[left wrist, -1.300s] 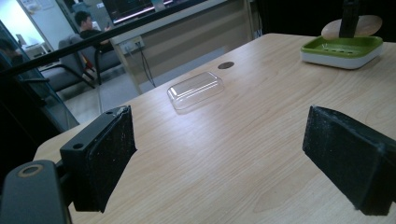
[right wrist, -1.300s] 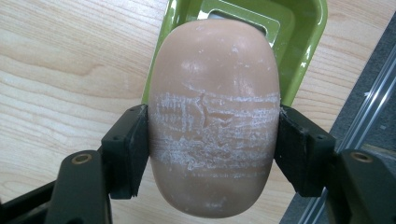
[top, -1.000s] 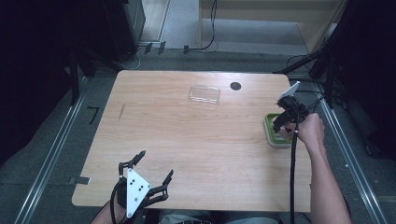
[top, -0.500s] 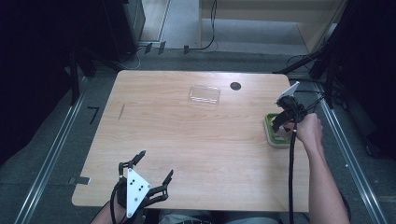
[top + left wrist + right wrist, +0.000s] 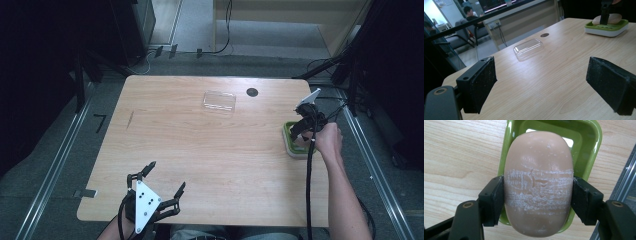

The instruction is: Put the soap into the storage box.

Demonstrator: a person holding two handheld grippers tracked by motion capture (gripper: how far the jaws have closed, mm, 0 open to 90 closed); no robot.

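Our right gripper [image 5: 538, 201] has its pads clamped on the flanks of the soap bar [image 5: 538, 182], mid-frame in its own view – the bar's long axis runs up the picture, across the grip, over the green soap dish [image 5: 587, 147]. Our left gripper [image 5: 155, 192], jaws wide and empty, sits lower left in the high view – the clear lid [image 5: 219, 101] lies upper centre, well apart from both
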